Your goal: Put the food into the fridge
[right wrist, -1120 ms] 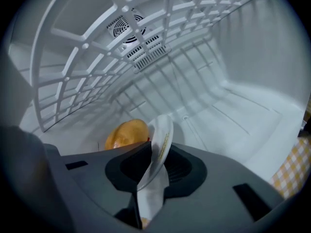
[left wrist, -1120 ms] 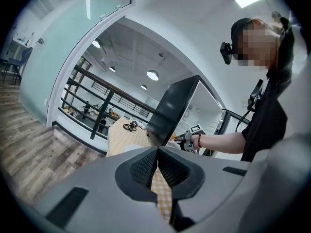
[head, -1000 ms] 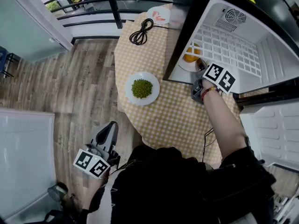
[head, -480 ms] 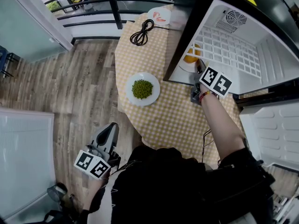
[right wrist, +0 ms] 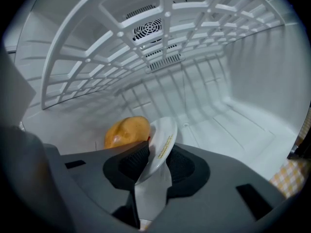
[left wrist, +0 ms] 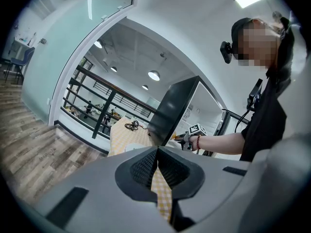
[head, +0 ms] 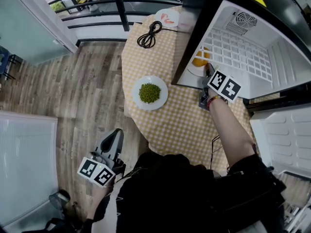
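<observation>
food [right wrist: 127, 131], an orange lump on its white plate [right wrist: 163, 142], sat on the fridge [right wrist: 233, 125] floor. your right gripper [right wrist: 156, 161] had just been spreading its jaws, the plate's rim loose between them, to leave it there. your left gripper [left wrist: 156, 166] hung clenched and empty at your side, not needed.

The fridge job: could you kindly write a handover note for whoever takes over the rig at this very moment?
Left tool: shut, empty, held low.
Right tool: in the fridge; its jaws have just been opening, the white plate rim loose between them.
Done: that plate, with orange food, is inside the fridge.
To do: back out, then bring the pea plate from the table.
</observation>
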### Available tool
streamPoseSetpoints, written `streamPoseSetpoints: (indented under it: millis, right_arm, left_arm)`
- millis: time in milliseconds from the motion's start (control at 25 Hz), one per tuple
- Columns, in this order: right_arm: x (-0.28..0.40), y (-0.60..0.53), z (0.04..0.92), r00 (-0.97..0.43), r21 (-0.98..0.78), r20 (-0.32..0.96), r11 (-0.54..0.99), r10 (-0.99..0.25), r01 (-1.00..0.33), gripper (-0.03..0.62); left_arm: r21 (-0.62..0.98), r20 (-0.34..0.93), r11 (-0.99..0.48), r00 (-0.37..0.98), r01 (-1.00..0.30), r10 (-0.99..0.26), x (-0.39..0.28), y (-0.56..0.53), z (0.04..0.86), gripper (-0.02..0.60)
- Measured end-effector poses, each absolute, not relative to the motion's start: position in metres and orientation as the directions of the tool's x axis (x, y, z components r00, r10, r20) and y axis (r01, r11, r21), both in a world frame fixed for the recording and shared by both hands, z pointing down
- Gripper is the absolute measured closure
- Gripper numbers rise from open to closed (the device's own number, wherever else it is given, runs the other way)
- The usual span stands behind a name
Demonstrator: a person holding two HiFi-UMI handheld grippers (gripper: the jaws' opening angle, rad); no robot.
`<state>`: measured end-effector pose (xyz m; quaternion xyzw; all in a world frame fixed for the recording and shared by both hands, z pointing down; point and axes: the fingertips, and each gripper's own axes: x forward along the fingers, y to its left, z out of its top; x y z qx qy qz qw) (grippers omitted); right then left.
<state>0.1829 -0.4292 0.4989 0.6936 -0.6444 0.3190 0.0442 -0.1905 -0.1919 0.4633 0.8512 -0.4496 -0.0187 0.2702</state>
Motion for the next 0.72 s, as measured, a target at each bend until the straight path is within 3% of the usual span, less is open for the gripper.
streamPoseSetpoints:
  millis: [720]
  right_arm:
    - [0.1869,-0.4260,0.4953,0.031,-0.251,0.514,-0.184,-0.858,-0.950,0.456]
  left_arm:
    - [0.489,0.203,-0.435,0.584,-0.756,-0.786,-0.1928,-0.1880,0.4631,0.569]
